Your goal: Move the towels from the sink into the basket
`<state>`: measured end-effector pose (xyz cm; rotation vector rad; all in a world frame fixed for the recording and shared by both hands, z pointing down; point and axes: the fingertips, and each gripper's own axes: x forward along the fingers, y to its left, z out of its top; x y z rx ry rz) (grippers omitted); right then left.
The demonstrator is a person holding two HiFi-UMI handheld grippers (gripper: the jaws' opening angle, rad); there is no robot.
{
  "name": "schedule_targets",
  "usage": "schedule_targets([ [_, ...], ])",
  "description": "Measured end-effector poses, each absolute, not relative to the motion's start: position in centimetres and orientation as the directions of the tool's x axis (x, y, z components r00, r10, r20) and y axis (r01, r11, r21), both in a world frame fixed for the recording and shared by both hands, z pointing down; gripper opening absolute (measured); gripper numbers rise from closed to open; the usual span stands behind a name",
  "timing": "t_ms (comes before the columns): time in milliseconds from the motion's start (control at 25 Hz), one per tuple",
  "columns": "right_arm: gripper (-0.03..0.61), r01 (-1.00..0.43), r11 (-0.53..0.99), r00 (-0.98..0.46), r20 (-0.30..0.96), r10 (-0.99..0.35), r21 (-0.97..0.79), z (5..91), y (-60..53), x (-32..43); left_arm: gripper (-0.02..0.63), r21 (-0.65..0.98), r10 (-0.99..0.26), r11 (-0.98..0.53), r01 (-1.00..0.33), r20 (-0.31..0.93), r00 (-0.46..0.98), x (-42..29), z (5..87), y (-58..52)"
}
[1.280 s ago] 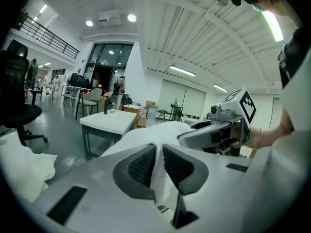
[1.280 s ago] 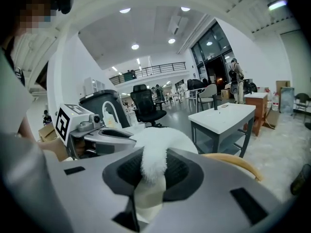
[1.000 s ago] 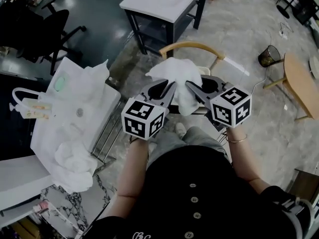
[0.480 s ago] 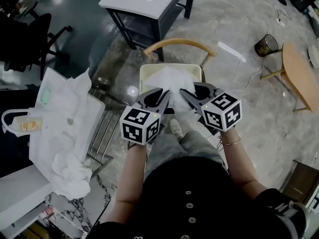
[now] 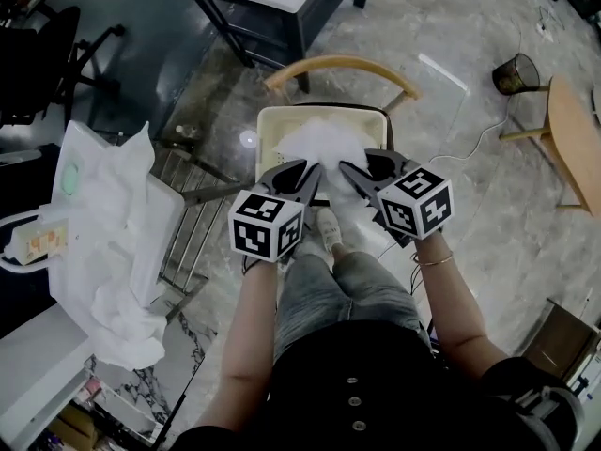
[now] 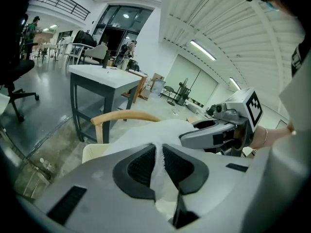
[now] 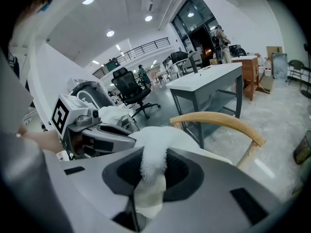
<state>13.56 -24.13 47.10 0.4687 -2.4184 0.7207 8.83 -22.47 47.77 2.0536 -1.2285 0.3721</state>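
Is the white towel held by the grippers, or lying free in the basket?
Held. The left gripper and right gripper each have fingers shut on the towel, over the basket.

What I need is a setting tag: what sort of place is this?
Likely a large open office or lab hall: swivel office chair, grey-legged work table, polished stone floor.
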Motion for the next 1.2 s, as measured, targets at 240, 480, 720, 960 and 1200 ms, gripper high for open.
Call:
schedule_targets([
  [240, 0.087, -0.458, 0.799, -0.765, 0.631, -0.131, -0.389, 50.6, -25.8, 12.7, 0.051, 0.418, -0.632, -0.272, -0.867, 0.602, 0.488, 8.0, 51.1, -24.0],
  [480, 0.099, -0.446, 0.809, -0.754, 0.648, -0.108, -0.384, 53.2, -26.3, 12.1, 0.051, 0.389, -0.613, -0.27, -0.881, 0.636, 0.469, 7.5, 53.6, -24.5],
  [720, 0.11, -0.458, 0.784, -0.756, 0.648, -0.095, -0.419, 55.3, -26.3, 12.2, 0.051, 0.335, -0.579, -0.285, -0.898, 0.687, 0.44, 7.5, 55.7, -24.6],
  [960, 0.197, -0.496, 0.763, -0.723, 0.683, -0.099, -0.415, 56.9, -26.5, 12.5, 0.086, 0.306, -0.571, -0.243, -0.92, 0.722, 0.391, 7.3, 56.8, -24.6],
  [1200, 0.274, -0.528, 0.768, -0.696, 0.702, -0.148, -0.362, 56.8, -27.2, 13.3, 0.175, 0.307, -0.627, -0.186, -0.933, 0.694, 0.354, 6.2, 56.1, -24.5],
])
